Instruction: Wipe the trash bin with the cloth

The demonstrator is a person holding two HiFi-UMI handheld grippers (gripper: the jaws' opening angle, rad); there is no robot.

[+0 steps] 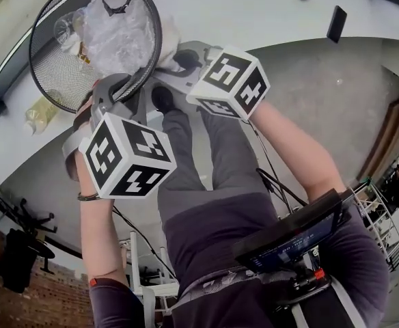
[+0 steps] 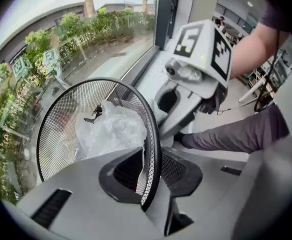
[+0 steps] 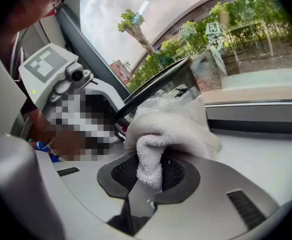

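Note:
The black mesh trash bin (image 1: pixel 52 74) sits at the upper left of the head view, with a crumpled clear plastic bag (image 1: pixel 117 26) inside it. My left gripper (image 1: pixel 117 86) is shut on the near rim of the bin. In the left gripper view the rim (image 2: pixel 155 149) runs down between the two pads at my left gripper (image 2: pixel 153 184). A white terry cloth (image 3: pixel 171 129) is bunched in my shut right gripper (image 3: pixel 148 171). It lies against the outside of the bin's rim (image 3: pixel 151 91). In the head view the cloth (image 1: pixel 169 41) shows just right of the rim, ahead of my right gripper (image 1: pixel 175 60).
A window frame and sill (image 3: pixel 256 116) run close behind the bin, with trees and a street outside. The person's grey trouser legs (image 1: pixel 206 149) and a shoe (image 1: pixel 162 98) stand right beside the bin. A dark flat object (image 1: pixel 336 23) lies on the pale floor farther off.

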